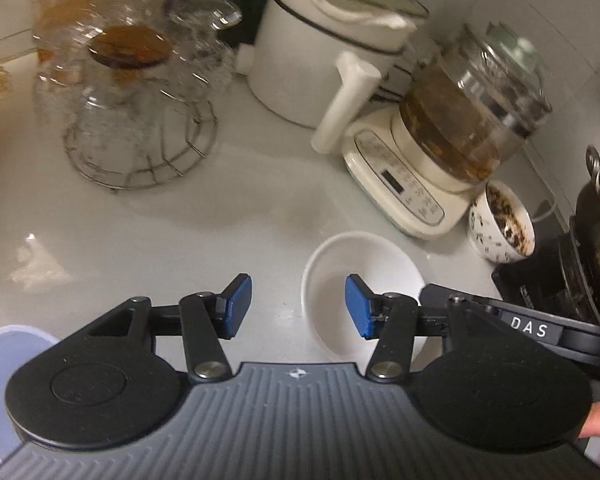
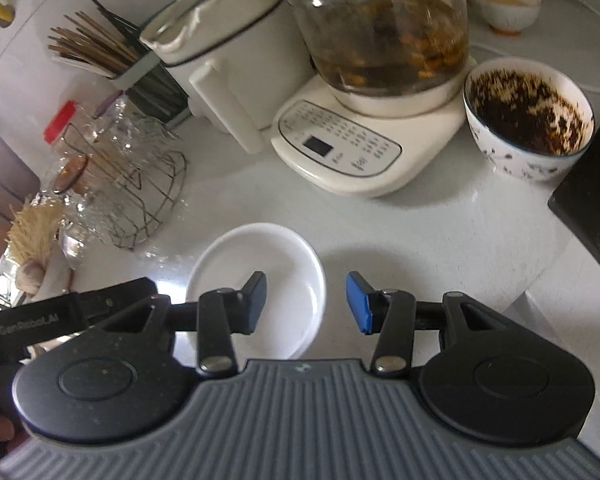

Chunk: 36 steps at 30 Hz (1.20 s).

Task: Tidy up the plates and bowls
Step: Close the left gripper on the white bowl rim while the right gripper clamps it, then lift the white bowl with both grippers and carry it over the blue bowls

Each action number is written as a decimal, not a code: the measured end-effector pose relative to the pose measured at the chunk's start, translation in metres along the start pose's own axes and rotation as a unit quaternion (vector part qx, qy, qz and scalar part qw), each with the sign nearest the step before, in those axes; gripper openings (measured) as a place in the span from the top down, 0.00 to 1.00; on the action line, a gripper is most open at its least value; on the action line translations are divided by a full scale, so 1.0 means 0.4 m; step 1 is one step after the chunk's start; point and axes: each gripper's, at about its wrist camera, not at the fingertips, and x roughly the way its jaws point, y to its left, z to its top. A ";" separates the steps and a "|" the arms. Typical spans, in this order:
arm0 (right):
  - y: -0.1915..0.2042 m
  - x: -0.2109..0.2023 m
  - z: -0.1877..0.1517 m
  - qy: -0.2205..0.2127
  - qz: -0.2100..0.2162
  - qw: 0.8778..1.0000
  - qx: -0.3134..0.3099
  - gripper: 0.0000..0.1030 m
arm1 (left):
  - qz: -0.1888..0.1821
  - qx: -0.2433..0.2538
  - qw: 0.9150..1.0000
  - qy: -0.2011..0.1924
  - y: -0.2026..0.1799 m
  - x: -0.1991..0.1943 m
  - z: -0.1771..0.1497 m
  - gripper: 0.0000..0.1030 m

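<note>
Your left gripper (image 1: 299, 306) hangs over the pale worktop (image 1: 220, 216) with its 2 blue pads spread apart and nothing between them. The plain white round bowl (image 1: 364, 256) sits on the worktop, and the right-hand pad shows in front of its inside. Your right gripper (image 2: 306, 300) is spread too and pinches nothing. Its left-hand pad shows in front of the same white bowl (image 2: 260, 256). Just behind stands a cream kettle base with a glass pot of brown tea (image 2: 380, 60). Beside it is a patterned bowl full of dark leaves (image 2: 528, 116).
</note>
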 end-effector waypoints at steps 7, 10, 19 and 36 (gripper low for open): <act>-0.006 0.049 -0.002 0.023 -0.001 1.000 -0.001 0.66 | 0.005 0.014 0.999 0.041 -0.023 0.067 0.007 0.44; -0.009 0.068 0.005 0.035 0.004 0.999 0.003 0.70 | 0.005 0.021 0.998 0.054 -0.026 0.093 0.015 0.44; -0.010 0.098 0.013 0.055 0.010 0.998 0.012 0.89 | -0.021 0.001 0.996 0.083 -0.008 0.149 0.026 0.80; 0.032 0.043 0.040 0.056 0.005 0.998 0.007 0.91 | -0.034 -0.011 0.996 0.086 0.000 0.088 0.071 0.89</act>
